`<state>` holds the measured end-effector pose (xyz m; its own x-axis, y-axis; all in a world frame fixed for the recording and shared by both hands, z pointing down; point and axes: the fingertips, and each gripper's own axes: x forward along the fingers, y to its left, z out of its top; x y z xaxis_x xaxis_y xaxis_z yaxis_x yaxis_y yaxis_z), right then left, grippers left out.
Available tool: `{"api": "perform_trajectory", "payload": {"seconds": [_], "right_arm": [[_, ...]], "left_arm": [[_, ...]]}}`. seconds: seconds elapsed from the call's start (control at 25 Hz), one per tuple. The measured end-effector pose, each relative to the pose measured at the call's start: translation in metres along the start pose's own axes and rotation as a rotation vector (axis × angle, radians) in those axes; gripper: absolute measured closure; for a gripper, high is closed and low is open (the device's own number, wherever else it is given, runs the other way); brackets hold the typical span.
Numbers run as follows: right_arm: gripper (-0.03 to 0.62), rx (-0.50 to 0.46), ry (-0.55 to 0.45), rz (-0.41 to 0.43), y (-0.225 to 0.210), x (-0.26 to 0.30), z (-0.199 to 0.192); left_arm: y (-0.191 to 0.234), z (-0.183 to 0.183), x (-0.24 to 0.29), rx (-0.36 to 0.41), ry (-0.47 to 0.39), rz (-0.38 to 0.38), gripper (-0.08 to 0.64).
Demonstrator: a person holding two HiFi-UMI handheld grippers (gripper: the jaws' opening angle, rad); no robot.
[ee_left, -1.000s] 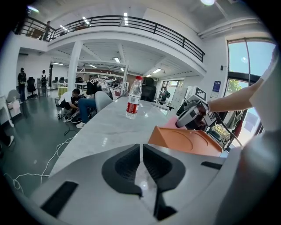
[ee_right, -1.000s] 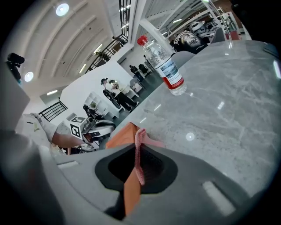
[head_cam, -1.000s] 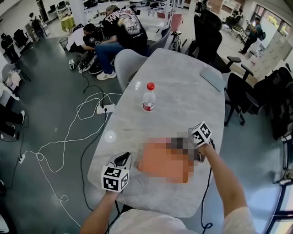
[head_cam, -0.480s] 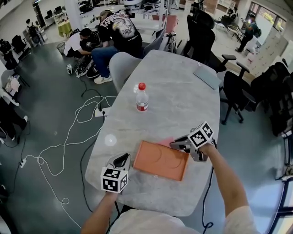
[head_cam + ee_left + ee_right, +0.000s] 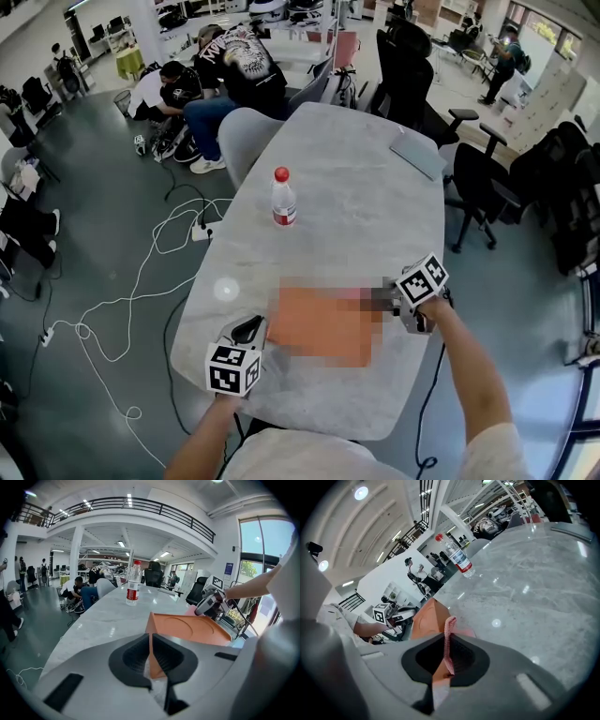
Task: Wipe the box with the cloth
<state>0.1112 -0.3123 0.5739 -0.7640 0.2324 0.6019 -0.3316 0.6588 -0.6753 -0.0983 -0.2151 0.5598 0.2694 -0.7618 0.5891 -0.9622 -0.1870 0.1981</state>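
Box (image 5: 187,627) corner stays pinched in left gripper (image 5: 151,645) jaws; right gripper (image 5: 446,645), jaws clamping cloth (image 5: 450,626), has slid toward frame right, at the box's edge: stroke likely ending

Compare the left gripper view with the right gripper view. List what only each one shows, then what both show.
Only the left gripper view: the left gripper shut on a corner of the orange box, the round recess in the box's top, and the right gripper at the box's far edge. Only the right gripper view: the pink cloth pinched between the right gripper's jaws, and the left gripper across the box. Both: the box, the red-capped bottle and the marble table.
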Motion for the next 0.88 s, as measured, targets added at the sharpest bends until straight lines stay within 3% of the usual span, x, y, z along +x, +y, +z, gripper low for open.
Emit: {"api": "perform_trajectory", "payload": {"seconds": [0.44,0.88], "right_arm": [[0.577,0.016,-0.04,-0.037,-0.011,-0.026,-0.018],[0.577,-0.15,-0.085,-0.098,0.007,-0.049,0.017]], "left_arm": [[-0.013,-0.003,-0.002,0.0,-0.008,0.009,0.534],[-0.01,0.0,-0.014,-0.035,-0.043,0.07,0.534]]}}
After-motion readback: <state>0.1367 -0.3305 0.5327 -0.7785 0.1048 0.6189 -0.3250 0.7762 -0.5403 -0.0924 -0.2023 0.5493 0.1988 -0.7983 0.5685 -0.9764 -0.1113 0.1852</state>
